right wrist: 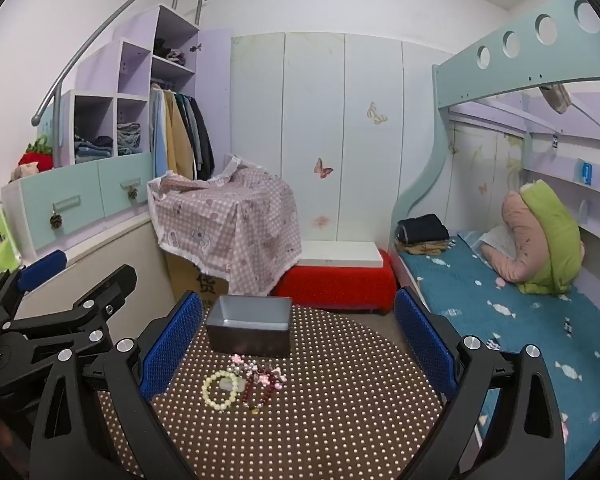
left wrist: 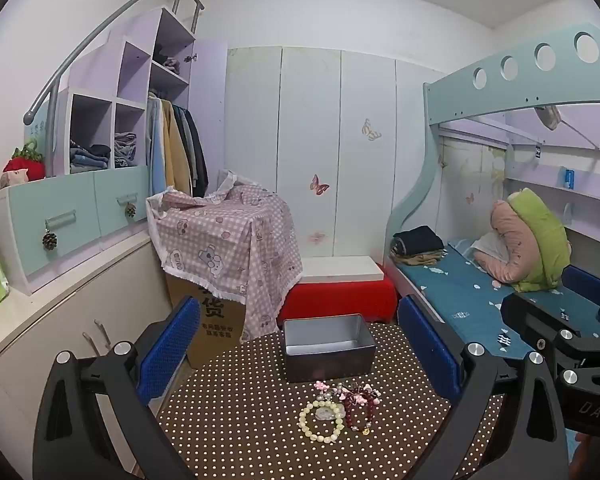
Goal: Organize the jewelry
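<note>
My jaws: left gripper (left wrist: 300,352) and right gripper (right wrist: 298,346) both wide apart, holding nothing.
Tangle: cream bracelet (left wrist: 321,421) touches red bracelet (left wrist: 358,410); one could drag the other.
Tin (left wrist: 327,346): light, may slide across bench (left wrist: 240,420).

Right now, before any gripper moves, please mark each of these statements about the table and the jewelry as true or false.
1. The metal box already holds a bracelet. False: its inside shows only bare metal.
2. The cream bead bracelet lies on the dotted tablecloth, nearer the camera than the box. True.
3. The left gripper is shut on the dark red bracelet. False: its jaws stand wide open and hold nothing.
4. The dark red bracelet lies to the right of the cream one. True.
5. The right gripper is open. True.
6. The box has a lid on it. False: its top is open.
</note>
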`<state>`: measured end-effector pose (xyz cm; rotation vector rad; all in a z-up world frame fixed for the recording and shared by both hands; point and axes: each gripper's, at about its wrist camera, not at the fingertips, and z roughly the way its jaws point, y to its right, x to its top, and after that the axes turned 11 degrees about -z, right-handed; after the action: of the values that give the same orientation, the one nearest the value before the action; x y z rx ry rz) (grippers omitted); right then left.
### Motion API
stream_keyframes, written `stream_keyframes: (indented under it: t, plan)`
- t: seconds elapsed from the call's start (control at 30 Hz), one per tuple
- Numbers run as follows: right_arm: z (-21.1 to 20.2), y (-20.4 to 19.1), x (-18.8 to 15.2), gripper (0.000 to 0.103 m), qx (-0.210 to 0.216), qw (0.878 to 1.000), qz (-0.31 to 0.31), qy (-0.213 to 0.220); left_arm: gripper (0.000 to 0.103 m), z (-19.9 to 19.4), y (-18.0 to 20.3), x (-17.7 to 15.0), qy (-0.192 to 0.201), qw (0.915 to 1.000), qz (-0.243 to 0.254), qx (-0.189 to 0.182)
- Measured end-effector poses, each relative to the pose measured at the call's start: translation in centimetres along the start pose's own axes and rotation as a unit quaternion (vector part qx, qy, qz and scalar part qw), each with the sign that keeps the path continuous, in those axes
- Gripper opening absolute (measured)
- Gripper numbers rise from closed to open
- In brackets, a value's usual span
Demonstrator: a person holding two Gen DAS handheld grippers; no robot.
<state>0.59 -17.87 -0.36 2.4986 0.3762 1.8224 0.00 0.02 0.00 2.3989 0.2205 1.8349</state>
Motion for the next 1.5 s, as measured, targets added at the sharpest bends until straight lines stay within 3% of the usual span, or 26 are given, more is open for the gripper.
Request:
stream_keyframes:
  t: [1.5]
  plan:
    - [-0.28, -0.27, -0.26, 0.094, 0.0, 1.0, 0.003, 0.0, 0.096, 0.11, -0.08, 0.09, 0.0, 1.0, 0.004, 0.001]
